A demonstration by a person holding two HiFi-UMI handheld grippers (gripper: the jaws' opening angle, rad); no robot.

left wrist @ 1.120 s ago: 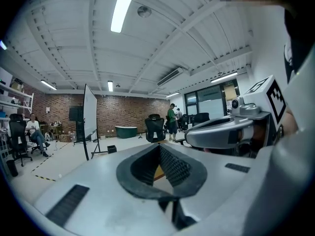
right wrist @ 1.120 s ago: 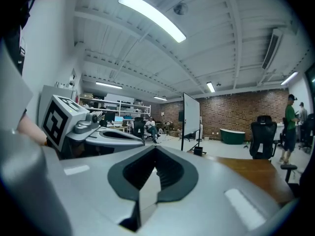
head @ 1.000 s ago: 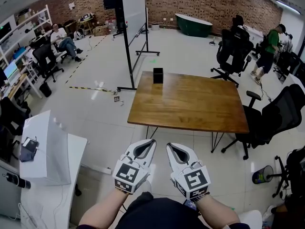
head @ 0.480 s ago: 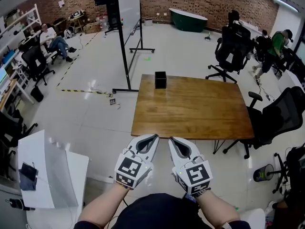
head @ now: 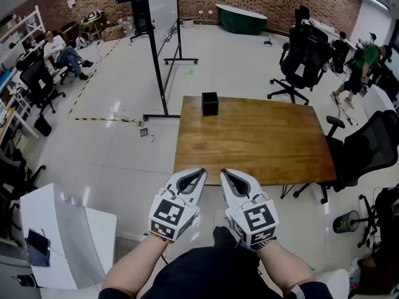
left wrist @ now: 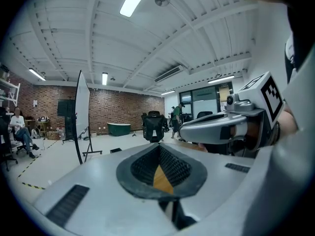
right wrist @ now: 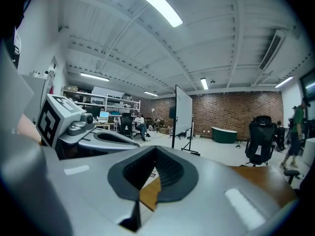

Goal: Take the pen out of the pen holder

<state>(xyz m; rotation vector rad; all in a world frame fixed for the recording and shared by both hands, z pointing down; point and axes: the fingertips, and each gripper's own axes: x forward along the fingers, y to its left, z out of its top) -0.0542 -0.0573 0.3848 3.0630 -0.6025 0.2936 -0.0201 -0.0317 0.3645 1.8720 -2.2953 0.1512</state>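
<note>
A small black pen holder (head: 210, 103) stands on the far left part of the wooden table (head: 262, 142); it is too small to tell whether a pen sits in it. My left gripper (head: 199, 172) and right gripper (head: 224, 172) are held side by side over the floor, just short of the table's near edge. They point at the table, and both are shut with nothing between the jaws. In the left gripper view the shut jaws (left wrist: 160, 168) fill the lower picture, with the right gripper (left wrist: 221, 127) beside them. The right gripper view shows its own shut jaws (right wrist: 155, 173) and the table (right wrist: 268, 176).
A whiteboard on a wheeled stand (head: 163, 17) stands beyond the table's left end. Black office chairs (head: 305, 55) (head: 368, 148) stand at the back and right of the table. A white cabinet (head: 62, 229) is at the lower left. People are at the room's edges.
The table has come closer and sits lower in the head view. Both grippers have moved forward together, from open floor to its near edge, still shut.
</note>
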